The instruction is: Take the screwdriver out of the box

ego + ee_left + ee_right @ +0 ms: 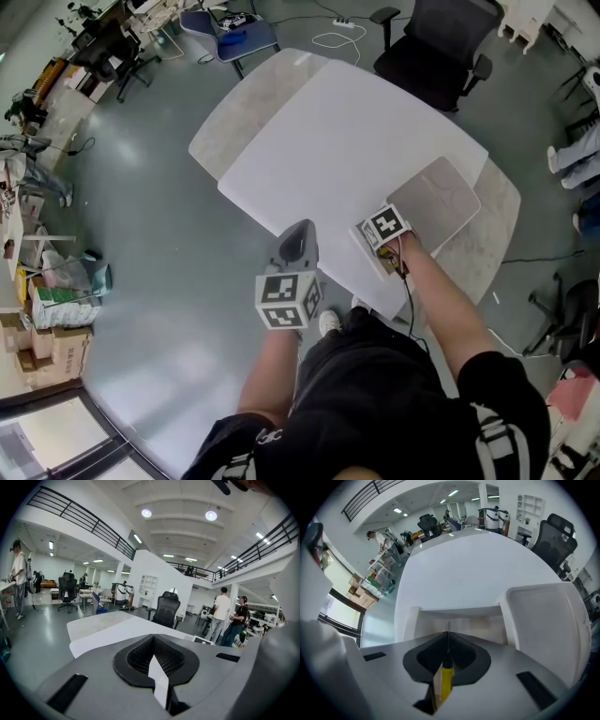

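My right gripper (pixel 442 689) is shut on a screwdriver (pixel 446 679) with a yellow handle; its thin metal shaft points forward, above the open white box (pixel 457 621). The box's lid (pixel 548 616) lies flipped open to the right. In the head view the right gripper (pixel 382 234) hangs over the box (pixel 367 251) at the near edge of the white table (pixel 356 131), the lid (pixel 436 202) beside it. My left gripper (pixel 296 242) is held off the table's near corner, over the floor. Its jaws (pixel 159 686) are shut with nothing between them.
A black office chair (pixel 436 47) stands behind the table and a blue chair (pixel 239 37) at the far left. Cardboard boxes (pixel 47 347) and clutter line the left wall. In the left gripper view, people (pixel 229 618) stand at the right.
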Motion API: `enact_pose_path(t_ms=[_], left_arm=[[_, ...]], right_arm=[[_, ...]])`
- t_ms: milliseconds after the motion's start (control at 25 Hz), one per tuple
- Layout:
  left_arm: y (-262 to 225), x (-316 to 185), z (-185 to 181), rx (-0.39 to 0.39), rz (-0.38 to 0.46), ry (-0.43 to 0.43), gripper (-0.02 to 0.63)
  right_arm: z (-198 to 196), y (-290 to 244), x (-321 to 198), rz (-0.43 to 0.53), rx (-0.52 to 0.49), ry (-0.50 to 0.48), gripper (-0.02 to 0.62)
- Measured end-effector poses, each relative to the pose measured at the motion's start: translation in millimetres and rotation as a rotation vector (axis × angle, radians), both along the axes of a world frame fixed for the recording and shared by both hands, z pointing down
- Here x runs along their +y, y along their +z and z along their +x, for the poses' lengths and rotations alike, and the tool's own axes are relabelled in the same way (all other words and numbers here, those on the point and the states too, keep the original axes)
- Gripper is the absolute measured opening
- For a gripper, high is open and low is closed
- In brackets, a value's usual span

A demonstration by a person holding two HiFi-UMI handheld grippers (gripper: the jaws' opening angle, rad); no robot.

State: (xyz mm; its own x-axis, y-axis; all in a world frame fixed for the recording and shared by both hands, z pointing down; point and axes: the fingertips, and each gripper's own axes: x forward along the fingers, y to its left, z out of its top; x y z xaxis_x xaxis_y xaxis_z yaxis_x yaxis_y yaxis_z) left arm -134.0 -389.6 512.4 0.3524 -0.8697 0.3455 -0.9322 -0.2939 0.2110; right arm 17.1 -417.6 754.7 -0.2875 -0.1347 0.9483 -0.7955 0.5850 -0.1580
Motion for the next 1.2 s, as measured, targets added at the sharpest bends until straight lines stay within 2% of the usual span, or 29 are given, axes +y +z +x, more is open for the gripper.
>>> enact_pose_path(t_ms=[280,440,600,960,1080,1200], left_arm=[[-8.5,-5.7,11.5,-0.002,0.019,0.032,0.014],[-15.0,-7.5,21.7,-0.007,0.035,0.057,0.014],[-26.7,-9.4,34.9,-0.011,0.062,0.08,0.014],[-62.5,-9.0,63.2,-0.021,0.163,0.126,0.014],[-75.4,-6.3,73.9,-0.017,0.2,0.146,0.014],[-86.5,-4.2,85.4,-0.012,0.232,0.167,0.014]], right_arm=[[12.9,-51.0,-12.1,0.208,-0.074,0.102,0.023],[15.7,-93.8,-19.0,0.369,-0.176,0.157,0.023],[18.1,-150.2,-23.7,0.549,-0.275,0.171,0.021],[37.2,-286.7,-15.6,0.942,-0.471,0.241,0.021],[47.1,-325.7,-1.7,1.075,-0.496,0.254,0.021],[59.2,-352.2,12.4,1.169,-0.505,0.277,0.021]])
